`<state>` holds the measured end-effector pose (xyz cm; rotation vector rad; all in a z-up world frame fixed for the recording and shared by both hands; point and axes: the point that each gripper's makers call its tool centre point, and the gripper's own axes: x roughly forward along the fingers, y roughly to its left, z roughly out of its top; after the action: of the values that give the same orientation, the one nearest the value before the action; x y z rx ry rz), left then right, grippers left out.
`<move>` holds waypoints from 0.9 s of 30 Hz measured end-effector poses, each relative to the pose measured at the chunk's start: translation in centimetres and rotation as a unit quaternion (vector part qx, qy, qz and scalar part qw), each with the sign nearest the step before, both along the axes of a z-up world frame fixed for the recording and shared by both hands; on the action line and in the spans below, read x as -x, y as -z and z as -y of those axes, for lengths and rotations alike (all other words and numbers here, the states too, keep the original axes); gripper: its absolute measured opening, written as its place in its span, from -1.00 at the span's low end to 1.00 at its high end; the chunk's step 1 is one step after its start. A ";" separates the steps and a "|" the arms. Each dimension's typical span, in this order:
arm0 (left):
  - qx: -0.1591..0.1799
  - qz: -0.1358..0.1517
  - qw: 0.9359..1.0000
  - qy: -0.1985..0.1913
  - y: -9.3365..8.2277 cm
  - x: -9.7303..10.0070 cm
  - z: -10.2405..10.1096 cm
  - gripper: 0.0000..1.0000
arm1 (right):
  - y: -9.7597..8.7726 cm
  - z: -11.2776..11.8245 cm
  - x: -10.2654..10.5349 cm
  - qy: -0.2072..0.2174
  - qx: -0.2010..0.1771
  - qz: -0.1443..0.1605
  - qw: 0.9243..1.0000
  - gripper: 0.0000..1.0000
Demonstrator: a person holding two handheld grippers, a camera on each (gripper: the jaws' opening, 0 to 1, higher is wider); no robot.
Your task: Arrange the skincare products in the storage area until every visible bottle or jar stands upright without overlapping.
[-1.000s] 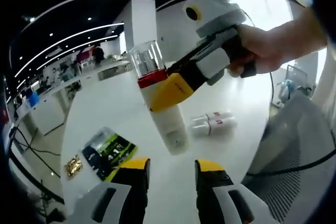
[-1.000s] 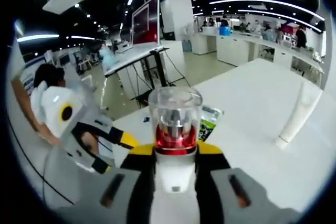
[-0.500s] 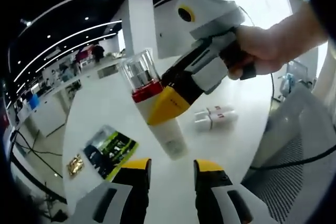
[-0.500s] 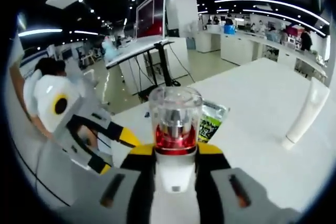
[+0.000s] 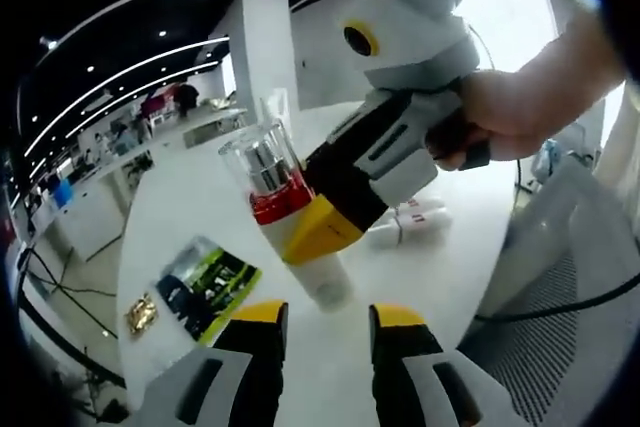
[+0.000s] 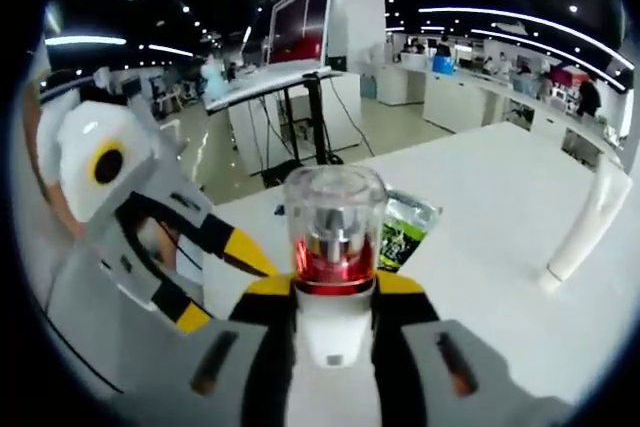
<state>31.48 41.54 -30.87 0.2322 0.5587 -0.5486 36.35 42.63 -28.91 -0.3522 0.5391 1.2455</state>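
A white pump bottle with a red band and a clear cap is held off the white table, and my right gripper is shut on its body. In the left gripper view the same bottle hangs tilted in the air, with the right gripper reaching in from the upper right in a person's hand. My left gripper is open below it with nothing between its jaws. Two small white bottles lie side by side on the table. A white tube stands on its cap at the right.
A green and black packet and a small gold packet lie near the table's edge. The green packet sits just behind the held bottle. The left gripper is close at the left. A grey mesh chair stands beside the table.
My right gripper has brought the bottle closer to the left gripper and tilted it more. The left gripper looms larger in the right gripper view. Both grips are unchanged.
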 end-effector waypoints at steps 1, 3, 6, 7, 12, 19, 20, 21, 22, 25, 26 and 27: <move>0.001 0.000 1.000 -0.003 0.0 0.0 -0.1 -0.33 | 0.1 -0.1 0.0 -0.004 -0.001 0.001 1.000 -0.47; 0.003 0.001 1.000 -0.009 0.0 -0.1 -0.3 -0.33 | 0.3 -0.3 0.1 -0.008 0.000 0.005 1.000 -0.47; 0.006 0.001 1.000 -0.020 -0.1 -0.3 -0.7 -0.33 | 0.6 -0.3 0.2 -0.014 0.002 0.012 1.000 -0.46; 0.007 0.002 1.000 -0.023 -0.1 -0.3 -0.8 -0.33 | 0.7 -0.2 0.3 -0.013 0.002 0.013 1.000 -0.46; 0.003 0.004 1.000 -0.030 -0.1 -0.4 -1.2 -0.33 | 0.5 0.8 0.9 -0.012 -0.021 0.030 0.999 -0.46; -0.001 0.006 1.000 -0.029 -0.1 -0.3 -1.3 -0.33 | 0.5 1.7 1.4 -0.001 -0.037 0.050 0.998 -0.45; -0.002 0.007 1.000 -0.029 -0.2 -0.3 -1.4 -0.33 | 0.5 1.7 1.5 -0.002 -0.037 0.051 0.998 -0.44; -0.004 0.010 1.000 -0.028 -0.3 -0.3 -1.4 -0.33 | 0.5 1.7 1.5 -0.004 -0.034 0.052 0.998 -0.44; -0.005 0.013 1.000 -0.027 -0.4 -0.3 -1.4 -0.33 | 0.5 1.8 1.5 -0.004 -0.033 0.051 0.998 -0.44; -0.009 0.009 0.999 -0.029 -0.2 -0.3 -1.6 -0.33 | 0.7 2.0 1.6 -0.006 -0.026 0.053 0.998 -0.43; -0.010 0.010 0.999 -0.030 -0.2 -0.4 -1.6 -0.33 | 0.7 2.0 1.7 -0.004 -0.026 0.052 0.998 -0.43; -0.011 0.012 0.999 -0.031 -0.3 -0.4 -1.6 -0.33 | 0.7 2.0 1.8 -0.004 -0.022 0.056 0.998 -0.43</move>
<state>31.85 43.18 -30.58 0.2411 0.5478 -0.4787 34.56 40.61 -29.58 -0.3852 0.4147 1.2353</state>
